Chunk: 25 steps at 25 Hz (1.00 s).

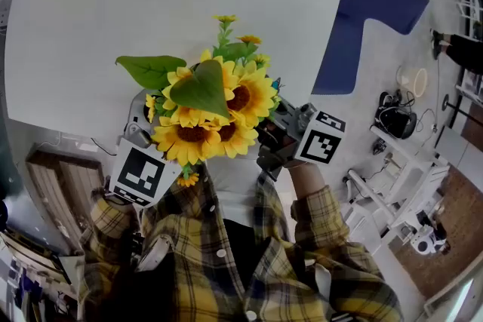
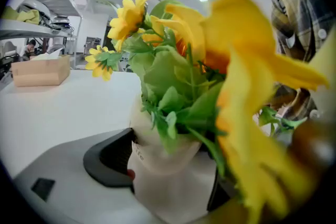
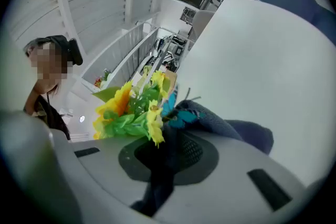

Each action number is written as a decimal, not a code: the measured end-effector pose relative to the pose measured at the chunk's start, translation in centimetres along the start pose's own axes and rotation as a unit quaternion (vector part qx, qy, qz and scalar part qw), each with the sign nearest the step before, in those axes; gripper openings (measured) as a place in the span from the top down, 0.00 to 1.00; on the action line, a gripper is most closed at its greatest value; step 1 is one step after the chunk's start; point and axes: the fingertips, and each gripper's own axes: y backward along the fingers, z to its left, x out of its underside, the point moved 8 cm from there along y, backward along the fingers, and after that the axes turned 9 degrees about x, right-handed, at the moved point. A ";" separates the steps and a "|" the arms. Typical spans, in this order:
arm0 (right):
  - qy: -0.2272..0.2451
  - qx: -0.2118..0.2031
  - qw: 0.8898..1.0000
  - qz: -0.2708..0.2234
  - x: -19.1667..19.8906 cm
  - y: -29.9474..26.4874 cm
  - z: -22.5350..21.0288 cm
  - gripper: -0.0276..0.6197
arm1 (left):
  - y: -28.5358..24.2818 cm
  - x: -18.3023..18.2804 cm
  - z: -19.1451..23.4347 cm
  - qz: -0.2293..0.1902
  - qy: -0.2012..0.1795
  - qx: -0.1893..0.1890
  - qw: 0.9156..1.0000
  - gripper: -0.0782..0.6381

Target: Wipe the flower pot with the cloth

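A bunch of yellow sunflowers [image 1: 207,105] with green leaves hides the flower pot in the head view. In the left gripper view the white flower pot [image 2: 168,176] sits between the black pads [image 2: 110,157], and my left gripper [image 2: 168,170] is shut on it. The pot is held close to my chest, over the table's near edge. My right gripper [image 3: 157,165] is shut on a dark blue cloth [image 3: 226,126], which lies bunched against the pot's side just below the flowers [image 3: 128,110] and a turquoise butterfly ornament [image 3: 176,113]. In the head view the right gripper [image 1: 275,136] is to the right of the flowers.
The white table [image 1: 151,4] stretches ahead. A cardboard box [image 2: 39,71] stands at its far left corner. A blue chair [image 1: 370,15] is to the right of the table, with equipment and cables on the floor beyond it.
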 end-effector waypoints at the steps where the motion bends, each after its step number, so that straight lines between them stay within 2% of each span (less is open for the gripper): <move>1: 0.003 0.001 1.000 -0.001 -0.7 -0.2 -0.2 0.93 | 0.0 0.0 0.2 0.005 -0.007 0.012 1.000 0.26; 7: 0.049 0.000 0.999 0.005 -4.7 0.2 -1.2 0.93 | -1.2 0.0 -0.9 0.036 -0.050 0.091 0.994 0.26; 9: 0.071 -0.010 0.997 0.032 -5.4 -0.2 -1.1 0.93 | -1.2 0.0 -1.1 0.045 -0.069 0.117 0.990 0.26; 12: 0.094 -0.040 0.990 0.097 -6.4 -0.5 -2.0 0.93 | -2.4 -0.4 -1.1 0.066 -0.097 0.158 0.980 0.26; 19: 0.133 -0.101 0.958 0.232 -6.9 -2.6 -1.7 0.93 | -3.0 -0.7 -0.5 0.102 -0.160 0.264 0.946 0.26; 22: 0.146 -0.116 0.946 0.266 -7.5 -3.1 -1.5 0.93 | -3.7 -1.4 -0.4 0.118 -0.181 0.302 0.929 0.26; 25: 0.155 -0.121 0.938 0.285 -7.4 -4.1 -0.9 0.93 | -3.7 -1.8 -0.1 0.141 -0.200 0.330 0.912 0.26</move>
